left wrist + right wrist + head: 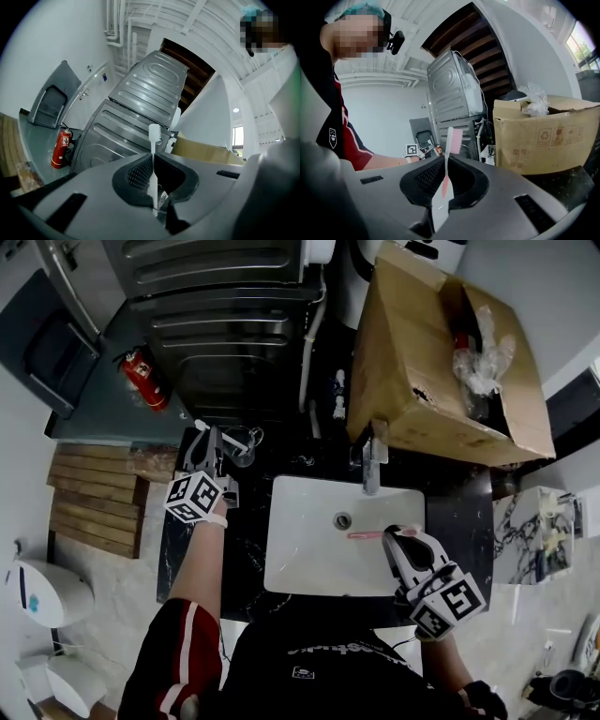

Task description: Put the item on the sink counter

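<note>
Two items: one was clamped in each tool, neither laid down yet.
Right gripper: release was judged best held off until the basin was cleared and the dark counter reached.
Left gripper: a low, flat set-down beside the clear cup was advised.
Pink toothbrush: pinched by its handle in the right jaws, head past the tips, over the basin's right side.
White toothbrush: pinched likewise in the left jaws, above the counter's left end.

We are seeing soft, even indoor light from above; the white basin is glaring faintly against the dim black counter. Both gripper views are bending and darkening at their rounded edges, and a window is blowing out.
</note>
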